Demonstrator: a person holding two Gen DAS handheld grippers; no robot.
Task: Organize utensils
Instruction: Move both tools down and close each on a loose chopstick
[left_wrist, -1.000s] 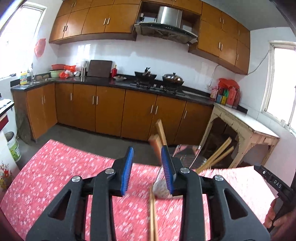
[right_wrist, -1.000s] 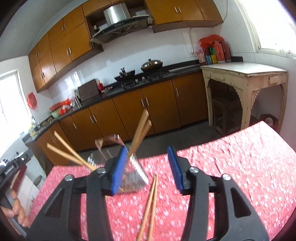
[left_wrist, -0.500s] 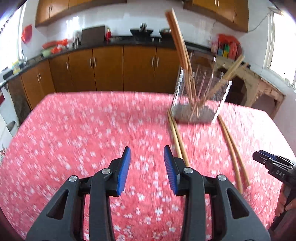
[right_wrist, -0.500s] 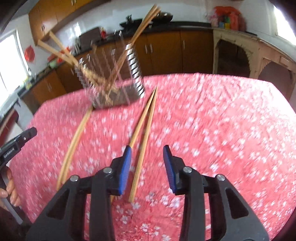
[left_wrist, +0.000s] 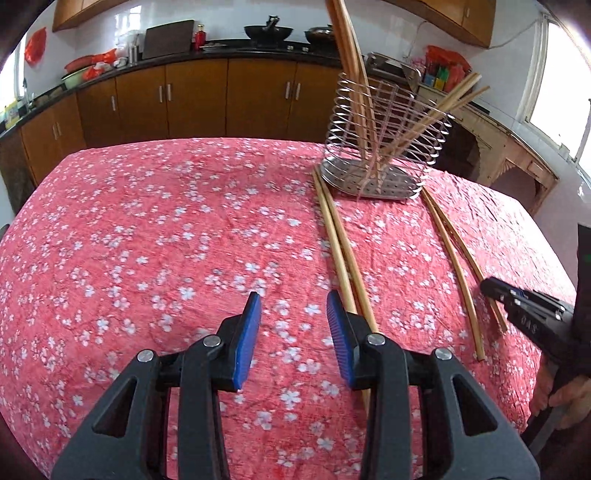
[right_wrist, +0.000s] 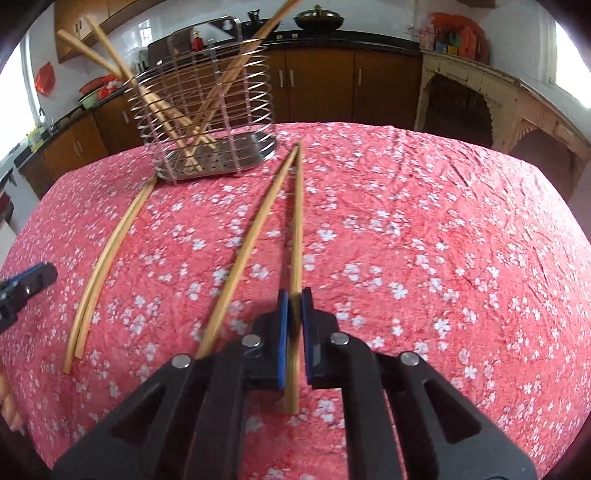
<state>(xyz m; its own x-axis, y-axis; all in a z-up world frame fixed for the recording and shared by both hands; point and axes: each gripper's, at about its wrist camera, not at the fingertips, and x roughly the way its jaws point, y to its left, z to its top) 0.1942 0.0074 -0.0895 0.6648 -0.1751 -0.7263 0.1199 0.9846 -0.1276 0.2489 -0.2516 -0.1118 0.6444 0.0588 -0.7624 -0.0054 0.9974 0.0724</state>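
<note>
A wire utensil basket (left_wrist: 384, 147) (right_wrist: 207, 122) stands at the far side of the table with several wooden chopsticks leaning in it. Two pairs of chopsticks lie flat on the cloth. My left gripper (left_wrist: 293, 314) is open and empty, just left of one pair (left_wrist: 340, 251). My right gripper (right_wrist: 292, 310) is shut on one chopstick (right_wrist: 297, 221) of the other pair; its partner (right_wrist: 251, 240) lies beside it on the cloth. The left-hand pair also shows in the right wrist view (right_wrist: 107, 258), and the right gripper's tip shows in the left wrist view (left_wrist: 491, 288).
The table carries a red cloth with white flowers (left_wrist: 147, 240). Kitchen cabinets (left_wrist: 192, 99) and a counter run behind it. A pale side table (right_wrist: 498, 96) stands to the right. The table edge falls away close below both grippers.
Both grippers tilted down and drew back toward the near table edge. My right gripper closed onto one chopstick. My left gripper stayed open.
</note>
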